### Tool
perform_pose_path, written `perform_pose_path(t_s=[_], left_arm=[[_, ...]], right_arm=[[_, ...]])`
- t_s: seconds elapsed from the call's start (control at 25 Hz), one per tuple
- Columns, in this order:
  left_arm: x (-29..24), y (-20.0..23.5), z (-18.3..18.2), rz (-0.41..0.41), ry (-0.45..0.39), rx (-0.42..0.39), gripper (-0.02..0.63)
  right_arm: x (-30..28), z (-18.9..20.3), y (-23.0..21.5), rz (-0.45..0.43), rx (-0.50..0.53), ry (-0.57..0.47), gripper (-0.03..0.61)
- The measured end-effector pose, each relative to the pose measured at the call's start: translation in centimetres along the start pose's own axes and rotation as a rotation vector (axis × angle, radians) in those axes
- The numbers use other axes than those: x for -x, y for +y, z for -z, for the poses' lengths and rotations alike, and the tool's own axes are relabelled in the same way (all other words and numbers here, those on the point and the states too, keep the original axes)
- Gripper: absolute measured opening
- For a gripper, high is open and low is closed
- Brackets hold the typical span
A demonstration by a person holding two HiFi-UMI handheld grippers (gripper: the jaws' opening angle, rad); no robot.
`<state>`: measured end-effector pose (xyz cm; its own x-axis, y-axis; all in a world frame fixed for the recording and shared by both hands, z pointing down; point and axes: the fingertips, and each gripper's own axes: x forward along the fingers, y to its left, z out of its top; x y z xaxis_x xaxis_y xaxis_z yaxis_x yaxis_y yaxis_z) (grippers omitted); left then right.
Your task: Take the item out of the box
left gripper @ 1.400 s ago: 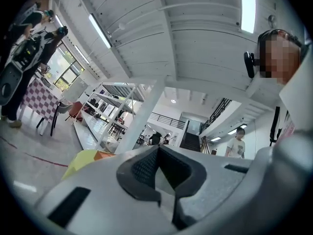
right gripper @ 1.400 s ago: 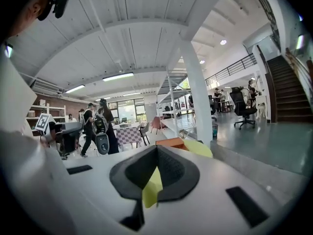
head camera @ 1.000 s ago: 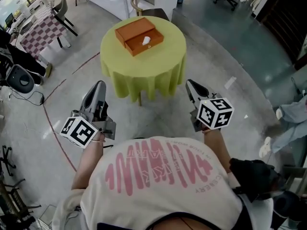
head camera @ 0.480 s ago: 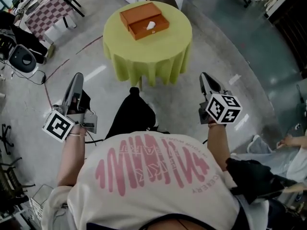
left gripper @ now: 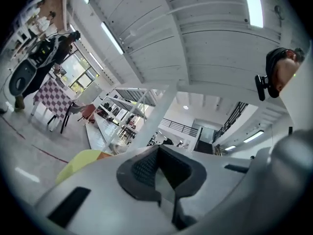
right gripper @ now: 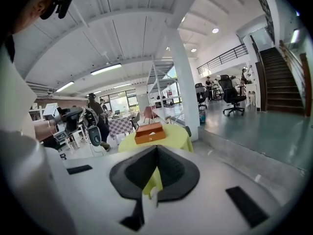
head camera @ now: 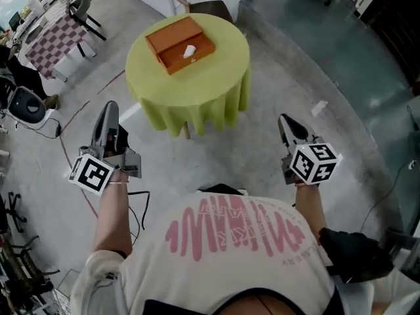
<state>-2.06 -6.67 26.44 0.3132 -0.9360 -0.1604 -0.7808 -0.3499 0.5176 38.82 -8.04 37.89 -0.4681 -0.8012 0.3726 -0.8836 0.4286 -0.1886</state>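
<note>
A round table (head camera: 220,71) (yellow-green cloth (head camera: 197,110)) carries an open orange box (head camera: 172,35).

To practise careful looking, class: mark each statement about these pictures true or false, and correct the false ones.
1. The box sits on the round table. True.
2. The box is empty. False: a white item lies inside.
3. The right gripper holds the item. False: its jaws are shut on nothing, away from the table.
4. The left gripper is clear of the table. True.
</note>
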Motion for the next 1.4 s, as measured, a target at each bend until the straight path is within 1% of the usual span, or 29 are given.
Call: perform_pose_path(t_s=[0.08, 0.2, 0.28, 0.4, 0.48, 0.6, 0.68, 0.76, 0.88, 1.0, 1.16, 1.28, 1.4], left_arm=[[-3.2, -0.7, 1.2, 0.031, -0.001, 0.032, 0.006], [-6.0, -2.6, 4.1, 0.109, 0.074, 0.026, 0.006], [-7.0, -3.3, 5.6, 0.135, 0.126, 0.015, 0.006], [-6.7, -3.8, 6.7, 0.15, 0.189, 0.015, 0.006], [-5.7, -3.8, 6.8, 0.172, 0.217, 0.027, 0.006], [-3.7, -3.2, 6.9, 0.229, 0.243, 0.063, 0.006], [-2.3, -2.4, 6.9, 0.252, 0.255, 0.083, 0.006], [-1.3, -1.5, 6.6, 0.254, 0.274, 0.094, 0.006], [-0.8, 0.0, 5.8, 0.235, 0.312, 0.096, 0.006], [-0.3, 1.5, 5.9, 0.226, 0.328, 0.093, 0.006], [0.2, 3.2, 6.7, 0.216, 0.341, 0.093, 0.006], [0.2, 3.8, 6.5, 0.208, 0.34, 0.102, 0.006], [0.1, 4.0, 6.3, 0.209, 0.343, 0.092, 0.006]], right_arm=[[0.3, 0.4, -0.7, -0.005, -0.01, 0.003, 0.005], [0.9, 1.0, -1.3, -0.015, -0.071, -0.028, 0.005], [0.8, 0.8, -1.5, -0.022, -0.124, -0.052, 0.005], [0.8, 0.5, -0.6, -0.019, -0.184, -0.064, 0.005], [0.6, 0.2, 0.7, -0.024, -0.196, -0.071, 0.006], [-0.6, -0.5, 3.1, -0.035, -0.162, -0.088, 0.006], [-1.7, -1.1, 4.9, -0.047, -0.131, -0.1, 0.005], [-2.6, -2.0, 6.7, -0.049, -0.109, -0.102, 0.005], [-4.1, -3.1, 9.2, -0.035, -0.1, -0.088, 0.005], [-5.7, -1.6, 10.9, -0.045, -0.104, -0.055, 0.006], [-7.5, 0.4, 11.4, -0.048, -0.127, -0.029, 0.005], [-8.2, 0.1, 11.8, -0.051, -0.14, -0.037, 0.005], [-8.8, -0.4, 12.2, -0.057, -0.145, -0.044, 0.005]])
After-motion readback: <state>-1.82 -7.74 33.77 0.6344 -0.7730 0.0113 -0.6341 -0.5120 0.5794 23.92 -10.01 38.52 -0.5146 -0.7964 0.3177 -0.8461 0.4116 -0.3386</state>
